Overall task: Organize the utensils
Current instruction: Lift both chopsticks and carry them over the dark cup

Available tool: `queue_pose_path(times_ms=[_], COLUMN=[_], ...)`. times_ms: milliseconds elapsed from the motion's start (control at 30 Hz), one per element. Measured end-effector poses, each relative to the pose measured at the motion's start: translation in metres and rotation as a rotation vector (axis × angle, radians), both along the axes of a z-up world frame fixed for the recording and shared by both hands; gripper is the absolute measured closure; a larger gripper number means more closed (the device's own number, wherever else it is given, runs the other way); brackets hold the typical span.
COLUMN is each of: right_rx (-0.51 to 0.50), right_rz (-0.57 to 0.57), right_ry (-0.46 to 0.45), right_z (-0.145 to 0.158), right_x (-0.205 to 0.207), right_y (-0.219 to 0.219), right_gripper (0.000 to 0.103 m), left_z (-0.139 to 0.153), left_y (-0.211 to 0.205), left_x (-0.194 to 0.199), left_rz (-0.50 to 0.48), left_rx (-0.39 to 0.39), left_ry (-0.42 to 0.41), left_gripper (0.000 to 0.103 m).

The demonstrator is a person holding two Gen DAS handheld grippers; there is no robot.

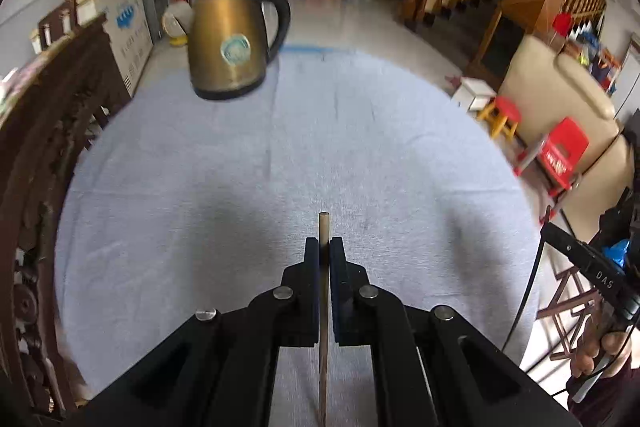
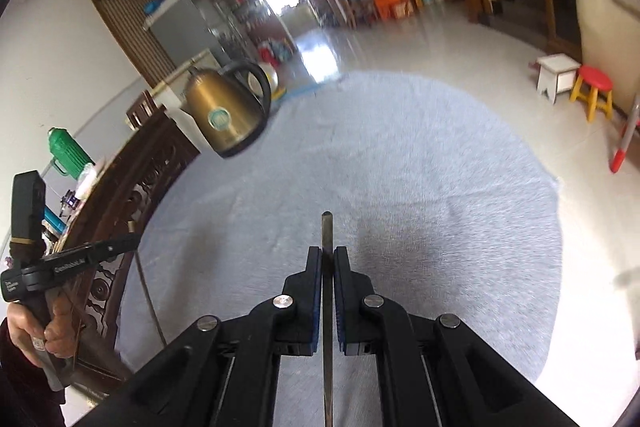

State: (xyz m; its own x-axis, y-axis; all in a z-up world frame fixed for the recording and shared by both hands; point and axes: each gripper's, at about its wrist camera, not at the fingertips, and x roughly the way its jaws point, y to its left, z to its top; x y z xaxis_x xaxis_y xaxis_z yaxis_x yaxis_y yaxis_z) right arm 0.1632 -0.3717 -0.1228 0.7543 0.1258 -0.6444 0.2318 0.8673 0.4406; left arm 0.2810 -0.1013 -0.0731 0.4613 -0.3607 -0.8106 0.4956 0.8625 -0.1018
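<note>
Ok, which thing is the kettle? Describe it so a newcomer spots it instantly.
Start at the round table under the pale blue cloth. At its far left edge stands the kettle: brass-coloured body, black handle and base, a round teal sticker on its side, the only thing standing on the cloth.

Round counter [image 1: 280,155] covered edge to edge with a pale blue-grey cloth [image 1: 208,187]. Brass-coloured kettle [image 1: 230,43] with black handle and base stands on the cloth near the far-left rim.

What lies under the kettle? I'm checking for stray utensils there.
The kettle stands on a blue-grey cloth near its far edge. No utensils show around its base. Whatever is directly beneath its base is covered and cannot be seen.
</note>
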Motion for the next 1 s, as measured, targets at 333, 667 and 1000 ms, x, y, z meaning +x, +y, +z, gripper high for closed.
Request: queue_pose_path(times_ms=[333,667,1000], right_rx=[-0.105,-0.151,-0.177], right_rz=[-0.058,-0.078,-0.068], right_ry=[-0.145,-0.238,-0.356], right_z=[0.047,0.087,0.138], right_x=[-0.068,-0.113,-0.151], right_y=[0.037,0.057,0.076], right_gripper=[0.096,0.097,0.096], left_z=[0.045,0.078,0.132], left_y=[0.041,0.061,0.069], left_x=[-0.071,-0.113,-0.151], left_rz=[0.01,-0.008,-0.043], left_rx=[-0.089,-0.166,-0.278], left_ry=[-0.172,-0.238,-0.339], left_gripper=[0.098,0.098,0.098])
